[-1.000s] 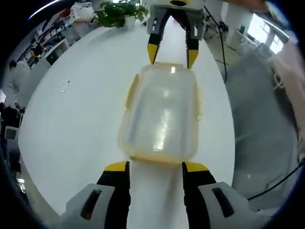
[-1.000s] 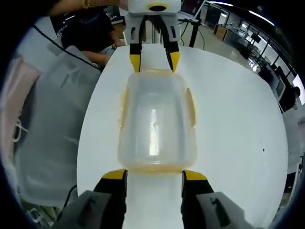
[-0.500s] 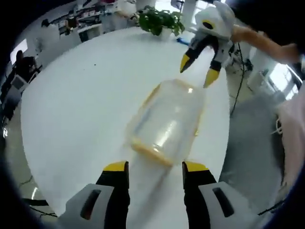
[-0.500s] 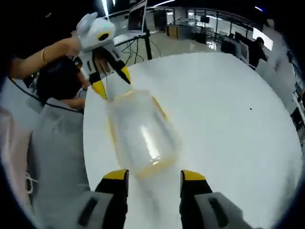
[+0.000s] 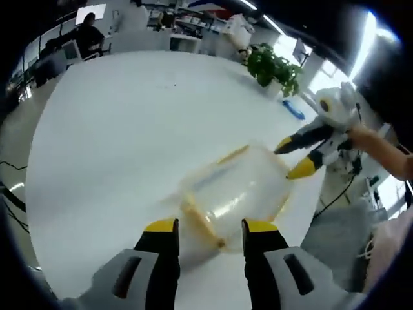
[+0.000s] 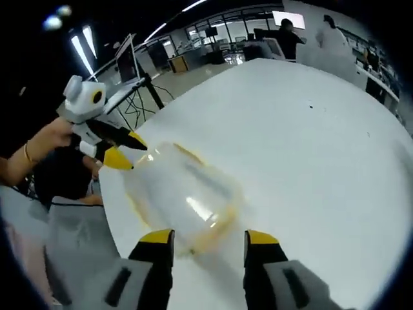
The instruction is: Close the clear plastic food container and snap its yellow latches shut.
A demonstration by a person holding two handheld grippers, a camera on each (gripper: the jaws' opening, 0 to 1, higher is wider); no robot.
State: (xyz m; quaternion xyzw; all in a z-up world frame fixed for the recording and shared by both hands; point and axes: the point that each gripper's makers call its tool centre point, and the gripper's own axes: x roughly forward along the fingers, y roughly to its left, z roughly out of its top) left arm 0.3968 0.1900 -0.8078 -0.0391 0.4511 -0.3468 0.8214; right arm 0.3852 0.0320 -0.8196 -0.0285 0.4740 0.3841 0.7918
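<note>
- Swinging since before, both cameras now see the container (image 5: 235, 197) (image 6: 181, 197) diagonally.
- Left gripper (image 5: 203, 226) (image 6: 122, 150) and right gripper (image 6: 202, 237) (image 5: 293, 158) gape, empty.
- Plant (image 5: 274, 64) at 1 o'clock.

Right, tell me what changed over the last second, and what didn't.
Both claws swung out from the container's opposite ends. The right claw now sits at a corner of it, and the left claw likewise. Neither took hold of anything. The container stays closed on the white table, and both claws remain open.
</note>
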